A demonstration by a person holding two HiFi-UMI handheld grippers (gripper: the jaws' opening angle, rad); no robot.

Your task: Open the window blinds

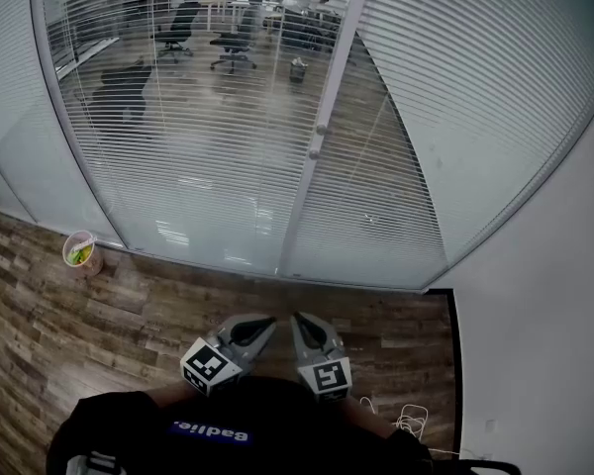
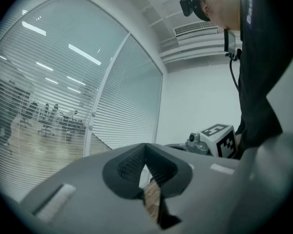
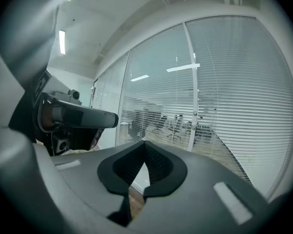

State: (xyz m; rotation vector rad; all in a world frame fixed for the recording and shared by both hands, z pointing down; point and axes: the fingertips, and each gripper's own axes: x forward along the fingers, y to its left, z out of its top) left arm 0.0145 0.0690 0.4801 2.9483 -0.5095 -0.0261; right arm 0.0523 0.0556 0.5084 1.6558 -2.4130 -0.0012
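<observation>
1. head view: the window blinds [image 1: 208,156] fill the glazed wall ahead of us, well apart from both grippers. the left panel's slats let the office chairs beyond show through, while the right panel [image 1: 455,117] looks closed. two small knobs [image 1: 317,142] sit one above the other on the post [image 1: 295,216] between the panels. the left gripper [image 1: 265,323] and right gripper [image 1: 299,321] are side by side close to our body, over the wood floor [image 1: 129,315]. a cup [image 1: 80,252] stands on the floor by the glass at the left.

2. left gripper view: the fingers [image 2: 129,167] meet at their tips with nothing between them, and only floor shows through the slit behind. the knobs [image 2: 92,121] and slats are far off to the left. we judge the slats thin, light and easily bent. they also seem to lie behind glass, so they are not the place to take hold.

3. right gripper view: these fingers [image 3: 161,167] are also closed on nothing. the knobs [image 3: 195,117] are ahead on the post, out of reach. we judge them small, hard and smooth, so likely to slip. we would open the fingers, pinch one knob squarely across its round body and turn it gently.
</observation>
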